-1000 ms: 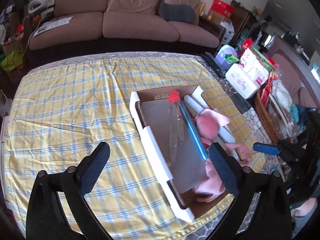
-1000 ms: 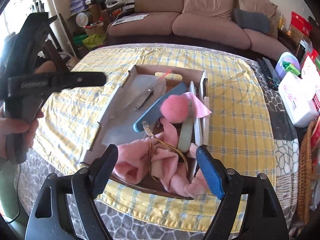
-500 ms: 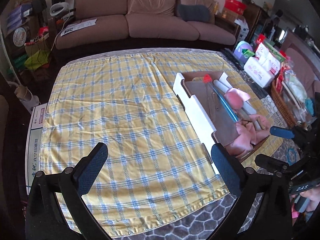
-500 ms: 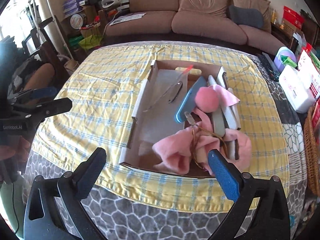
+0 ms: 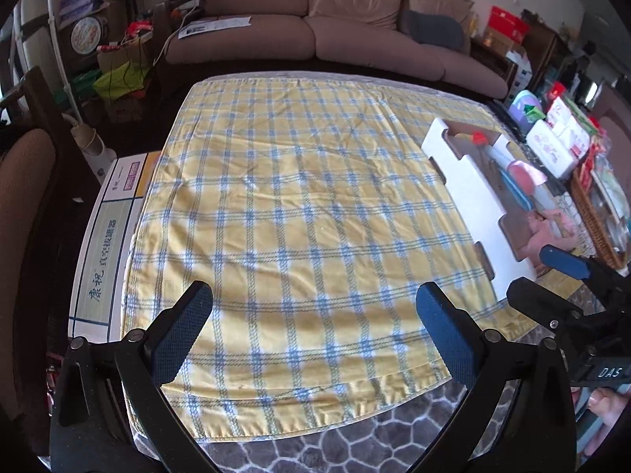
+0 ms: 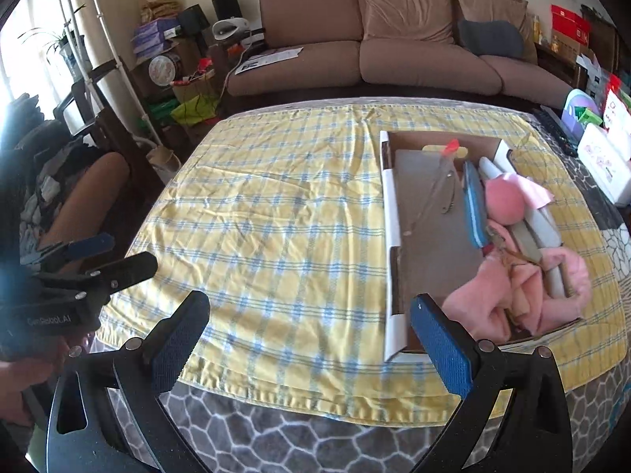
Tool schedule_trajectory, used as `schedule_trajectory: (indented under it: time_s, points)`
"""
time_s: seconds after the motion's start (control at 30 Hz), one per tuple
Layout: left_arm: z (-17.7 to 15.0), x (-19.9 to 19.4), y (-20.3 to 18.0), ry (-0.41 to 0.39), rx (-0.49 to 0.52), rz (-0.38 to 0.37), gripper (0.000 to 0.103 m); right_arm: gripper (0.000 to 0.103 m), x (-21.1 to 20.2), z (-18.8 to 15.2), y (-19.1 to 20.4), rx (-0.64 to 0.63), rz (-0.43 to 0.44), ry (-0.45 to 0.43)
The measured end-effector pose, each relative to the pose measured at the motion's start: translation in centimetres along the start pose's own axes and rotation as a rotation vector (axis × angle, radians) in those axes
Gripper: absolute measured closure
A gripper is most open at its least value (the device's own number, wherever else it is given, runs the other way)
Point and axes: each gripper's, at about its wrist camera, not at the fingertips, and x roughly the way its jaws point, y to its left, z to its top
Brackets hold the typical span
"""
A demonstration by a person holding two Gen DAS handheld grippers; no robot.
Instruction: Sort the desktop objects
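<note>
Right wrist view: right gripper and left gripper both wide open, empty, over yellow plaid cloth bench. Cardboard tray w/ pink cloth piled at edge; risk: tangled items snag, drag out together.

Brown sofa behind table, grey cushion at its right end. Papers on left seat. Wicker basket right of table. Cluttered shelves left.
</note>
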Motion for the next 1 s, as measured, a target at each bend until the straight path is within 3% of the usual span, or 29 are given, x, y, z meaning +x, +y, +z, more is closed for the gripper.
schedule_trajectory:
  time_s: [0.2,0.5,0.63,0.7,1.0]
  points:
    - [-2.9,2.4,2.2,0.021,-0.04,0.032,0.0,0.0,4.1,-2.1,2.1,-0.041,-0.059,0.031]
    - [-5.4,5.2,2.7,0.036,-0.035,0.089,0.0,0.0,8.1,-4.4,1.2,-0.013,-0.152,0.071]
    - [-5.9,5.8,1.8,0.01,-0.01,0.153,0.0,0.0,8.4,-5.0,1.4,-0.038,-0.185,0.048]
    - [-6.2,5.7,1.8,-0.026,-0.03,0.158,0.0,0.0,8.3,-5.1,1.4,-0.033,-0.187,0.04]
    - [-6.2,5.8,1.9,-0.024,-0.028,0.159,0.0,0.0,8.2,-5.1,1.3,-0.034,-0.188,0.04]
